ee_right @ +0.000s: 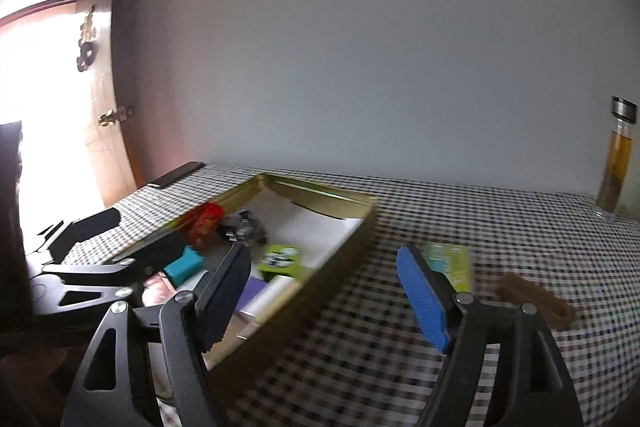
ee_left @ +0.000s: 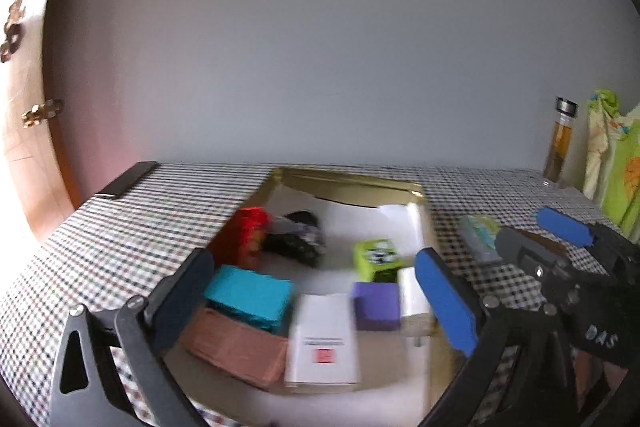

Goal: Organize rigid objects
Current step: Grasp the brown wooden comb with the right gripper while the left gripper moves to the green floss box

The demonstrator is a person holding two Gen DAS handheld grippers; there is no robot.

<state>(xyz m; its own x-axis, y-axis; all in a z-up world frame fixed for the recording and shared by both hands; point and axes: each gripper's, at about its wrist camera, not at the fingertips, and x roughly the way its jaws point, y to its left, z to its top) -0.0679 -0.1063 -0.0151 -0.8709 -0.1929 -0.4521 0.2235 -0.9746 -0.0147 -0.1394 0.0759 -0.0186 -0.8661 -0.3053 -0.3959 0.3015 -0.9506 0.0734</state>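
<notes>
Checked cloth covers the table; gold tin (ee_right: 352, 223) sits centre frame. Right gripper (ee_right: 324, 291) and left gripper (ee_left: 316, 291) gape wide, both empty. Brown bar (ee_right: 536, 301), lower right, looks light, stiff: pinch its 2 long sides.

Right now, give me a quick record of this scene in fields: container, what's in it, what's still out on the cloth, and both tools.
container: gold tin tray on the checkered tablecloth
inside tray: red box, teal box, purple box, lime box, white booklet, pinkish box, black item, blurred
outside tray: green packet, brown bar
background: bottle
left tool: open over tray, empty
right tool: open, empty
</notes>
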